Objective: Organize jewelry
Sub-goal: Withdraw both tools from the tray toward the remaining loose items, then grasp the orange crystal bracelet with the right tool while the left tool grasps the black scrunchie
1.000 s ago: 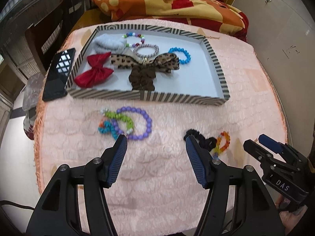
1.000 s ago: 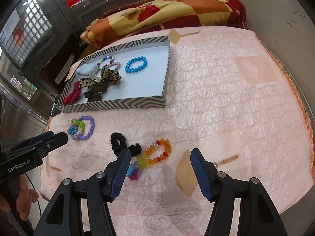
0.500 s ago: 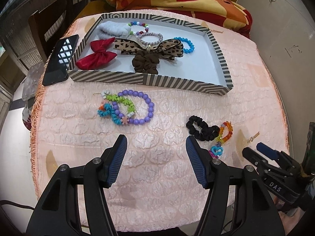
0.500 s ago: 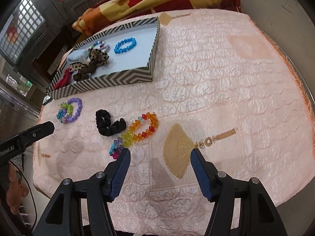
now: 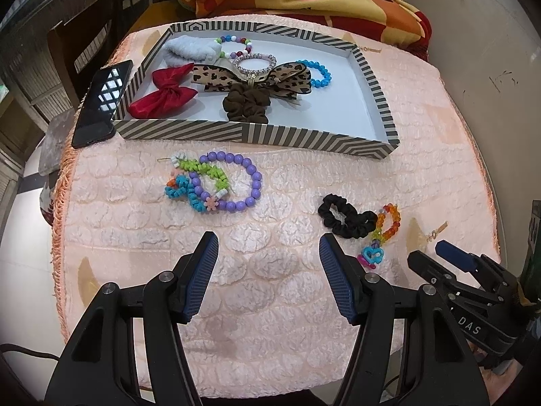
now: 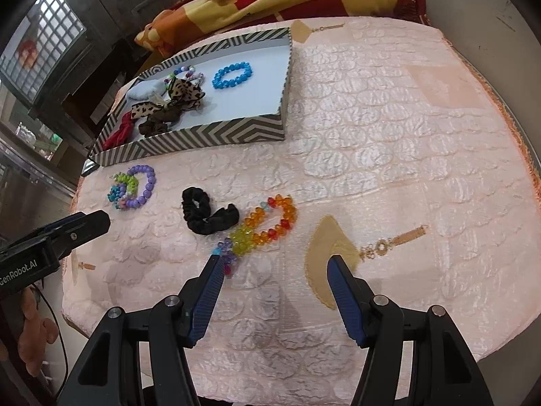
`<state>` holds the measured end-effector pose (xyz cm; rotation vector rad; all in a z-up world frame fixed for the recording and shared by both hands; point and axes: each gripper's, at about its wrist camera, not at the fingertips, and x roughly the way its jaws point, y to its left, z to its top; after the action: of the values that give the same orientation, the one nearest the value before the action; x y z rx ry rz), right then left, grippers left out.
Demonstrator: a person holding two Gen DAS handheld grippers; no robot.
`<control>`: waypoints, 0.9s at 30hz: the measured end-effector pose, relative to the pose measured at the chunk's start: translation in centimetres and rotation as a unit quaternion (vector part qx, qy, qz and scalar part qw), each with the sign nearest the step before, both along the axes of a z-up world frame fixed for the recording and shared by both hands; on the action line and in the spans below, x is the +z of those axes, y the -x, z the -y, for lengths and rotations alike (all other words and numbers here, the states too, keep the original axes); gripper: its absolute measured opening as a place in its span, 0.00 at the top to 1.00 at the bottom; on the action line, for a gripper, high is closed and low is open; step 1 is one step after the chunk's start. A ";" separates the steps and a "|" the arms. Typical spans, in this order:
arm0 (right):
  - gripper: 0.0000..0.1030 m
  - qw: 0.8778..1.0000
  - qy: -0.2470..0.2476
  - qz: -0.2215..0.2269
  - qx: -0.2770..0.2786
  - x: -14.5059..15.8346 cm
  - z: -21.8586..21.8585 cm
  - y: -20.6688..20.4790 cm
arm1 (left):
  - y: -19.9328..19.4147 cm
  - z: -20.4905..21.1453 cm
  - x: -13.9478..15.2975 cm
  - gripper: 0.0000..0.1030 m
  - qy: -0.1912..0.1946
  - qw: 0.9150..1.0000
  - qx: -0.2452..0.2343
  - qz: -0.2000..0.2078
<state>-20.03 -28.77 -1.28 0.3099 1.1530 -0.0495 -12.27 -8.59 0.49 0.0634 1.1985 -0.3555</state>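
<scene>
The striped cardboard tray with a pale blue floor [image 5: 368,77] already held part of the collection: a red fabric bow [image 5: 161,96], a leopard-print ribbon bow [image 5: 216,76], a brown scrunchie [image 5: 246,105], a white fluffy scrunchie [image 5: 189,50], a rhinestone ring bracelet [image 5: 253,62], a multicoloured bead bracelet [image 5: 236,45] and a blue bead bracelet [image 5: 319,73]. The tray's right part lay bare, so the job looked roughly half done.

Left on the pink quilted cloth [image 6: 372,128] were three lots. Just ahead of the left gripper [image 5: 267,250] lay a tangle of a purple bead bracelet [image 5: 250,182] with green and turquoise bead strands [image 5: 199,172]. Ahead of the right gripper [image 6: 272,269] and to its left lay a black scrunchie [image 6: 206,213], touching an orange-to-yellow crystal bead bracelet [image 6: 274,220] whose purple tail reached that gripper's left fingertip.

Both grippers stood about half open with nothing between their pads, tilted down over the cloth, well short of the tray. A black phone [image 5: 101,101] leaned against the tray's far left wall
</scene>
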 end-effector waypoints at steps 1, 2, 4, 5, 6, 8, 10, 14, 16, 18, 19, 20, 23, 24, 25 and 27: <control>0.41 1.000 -0.001 0.000 0.001 0.0 -0.2 -0.1 | -0.1 0.0 0.0 0.40 0.000 1.000 0.000 -0.001; 0.41 1.000 -0.002 0.000 0.003 -0.1 -0.4 -0.2 | -0.1 0.0 -0.1 0.40 -0.001 1.000 0.000 -0.001; 0.41 1.000 -0.004 0.000 0.005 -0.2 -0.8 -0.4 | -0.2 -0.1 -0.1 0.40 -0.003 1.000 0.002 0.000; 0.41 1.000 -0.005 -0.001 0.007 -0.3 -0.9 -0.5 | -0.3 -0.1 -0.1 0.40 -0.003 1.000 0.002 -0.001; 0.41 1.000 -0.006 -0.003 0.009 -0.5 -1.2 -0.7 | -0.4 -0.1 -0.2 0.40 -0.004 1.000 0.002 -0.001; 0.41 1.000 -0.006 -0.006 0.010 -0.8 -1.6 -1.0 | -0.5 -0.2 -0.3 0.40 -0.005 1.000 0.003 0.000; 0.41 1.000 -0.007 -0.008 0.012 -1.0 -1.9 -1.3 | -0.7 -0.3 -0.4 0.40 -0.006 1.000 0.002 -0.002; 0.40 1.000 -0.005 -0.015 0.010 -1.9 -2.3 -2.2 | -1.2 -0.7 -0.6 0.40 -0.003 1.000 0.009 -0.008; 0.40 1.000 -0.010 -0.018 0.008 -2.4 -2.3 -2.5 | -1.4 -0.9 -0.7 0.40 -0.002 1.000 0.011 -0.009; 0.41 1.000 -0.016 -0.018 0.006 -3.0 -2.0 -2.6 | -1.6 -0.9 -0.7 0.40 -0.001 1.000 0.011 -0.010; 0.43 1.000 -0.014 -0.020 0.006 -3.2 -1.9 -2.6 | -1.7 -0.8 -0.8 0.40 0.000 1.000 0.010 -0.011; 0.49 1.000 -0.011 -0.021 0.007 -3.3 -1.8 -2.6 | -1.8 -0.7 -0.9 0.40 0.000 1.000 0.009 -0.014; 0.58 1.000 -0.005 -0.015 0.004 -3.1 -1.2 -2.2 | -1.9 -0.1 -1.3 0.39 0.001 1.000 0.001 -0.021; 0.59 1.000 -0.002 -0.013 0.001 -2.9 -0.8 -1.9 | -1.9 0.2 -1.4 0.39 0.002 1.000 -0.003 -0.023; 0.64 1.000 0.005 -0.012 -0.001 -2.8 -0.5 -1.8 | -1.9 0.5 -1.6 0.39 0.002 1.000 -0.005 -0.026; 0.65 1.000 0.019 -0.014 -0.005 -2.4 0.2 -1.4 | -1.9 1.2 -1.8 0.39 0.004 0.999 -0.011 -0.032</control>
<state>-18.59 -28.98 -3.72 0.2829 1.1761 -0.0840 -10.38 -9.84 -1.33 0.0583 1.2594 -0.3833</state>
